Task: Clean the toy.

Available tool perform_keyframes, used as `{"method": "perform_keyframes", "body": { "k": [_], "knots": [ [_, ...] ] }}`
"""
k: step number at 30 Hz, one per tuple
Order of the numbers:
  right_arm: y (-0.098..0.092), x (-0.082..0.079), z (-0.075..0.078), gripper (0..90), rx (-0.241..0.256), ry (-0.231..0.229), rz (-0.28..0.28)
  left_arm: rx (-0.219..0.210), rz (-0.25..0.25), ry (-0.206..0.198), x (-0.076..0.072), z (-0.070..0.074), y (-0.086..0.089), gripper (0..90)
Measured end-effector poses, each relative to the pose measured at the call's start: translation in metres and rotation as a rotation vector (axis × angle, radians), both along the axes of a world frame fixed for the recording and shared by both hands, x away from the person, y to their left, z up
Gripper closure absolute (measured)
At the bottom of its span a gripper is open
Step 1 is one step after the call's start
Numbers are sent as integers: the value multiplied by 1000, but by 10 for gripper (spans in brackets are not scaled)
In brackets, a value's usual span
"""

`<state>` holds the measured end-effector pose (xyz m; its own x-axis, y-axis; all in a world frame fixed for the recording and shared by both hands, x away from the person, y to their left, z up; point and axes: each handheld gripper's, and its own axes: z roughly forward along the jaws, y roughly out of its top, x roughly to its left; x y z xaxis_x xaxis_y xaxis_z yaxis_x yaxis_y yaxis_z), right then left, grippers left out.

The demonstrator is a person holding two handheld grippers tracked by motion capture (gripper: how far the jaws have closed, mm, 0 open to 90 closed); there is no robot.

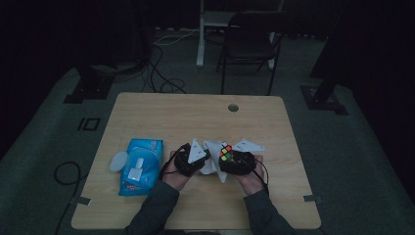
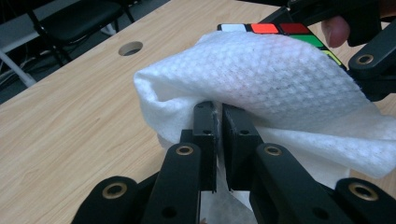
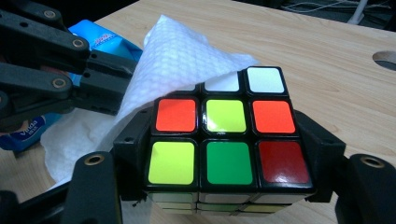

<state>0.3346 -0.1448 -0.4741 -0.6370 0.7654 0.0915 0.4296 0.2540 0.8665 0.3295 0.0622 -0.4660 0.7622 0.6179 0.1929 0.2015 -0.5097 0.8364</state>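
Observation:
A scrambled Rubik's cube [image 3: 224, 135] sits clamped between the jaws of my right gripper [image 3: 225, 144], its top face showing orange, yellow, green, red and white tiles. My left gripper [image 2: 220, 114] is shut on a white textured wipe [image 2: 271, 79], which drapes over the cube's [image 2: 280, 29] near side. In the high view both grippers meet at the table's front middle: left gripper [image 1: 205, 159], wipe [image 1: 214, 161], cube [image 1: 225, 152], right gripper [image 1: 230, 155]. In the right gripper view the wipe [image 3: 173, 60] covers the cube's far left corner, beside the left gripper [image 3: 107, 88].
A blue pack of wipes [image 1: 142, 164] lies at the front left of the wooden table [image 1: 161, 112], with a pale round object [image 1: 118, 161] beside it. A cable hole [image 1: 233, 107] is at the table's far edge. A black chair [image 1: 249, 44] stands beyond.

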Motion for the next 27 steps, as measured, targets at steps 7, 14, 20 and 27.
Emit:
{"method": "perform_keyframes", "body": {
  "k": [7, 14, 20, 27],
  "knots": [
    [4, 0, -4, 338, -24, 12, 10, -31, -29, -21, -5, 9, -1, 855],
    [3, 0, -3, 338, -22, 11, 5, -30, -58, -35, -11, 10, -5, 855],
    [2, -1, -2, 338, -20, 7, 2, -27, -37, -23, -7, 7, -2, 854],
    [2, -2, 1, 338, -3, 1, 4, -14, 21, 14, 3, -5, 2, 856]
  ]
}}
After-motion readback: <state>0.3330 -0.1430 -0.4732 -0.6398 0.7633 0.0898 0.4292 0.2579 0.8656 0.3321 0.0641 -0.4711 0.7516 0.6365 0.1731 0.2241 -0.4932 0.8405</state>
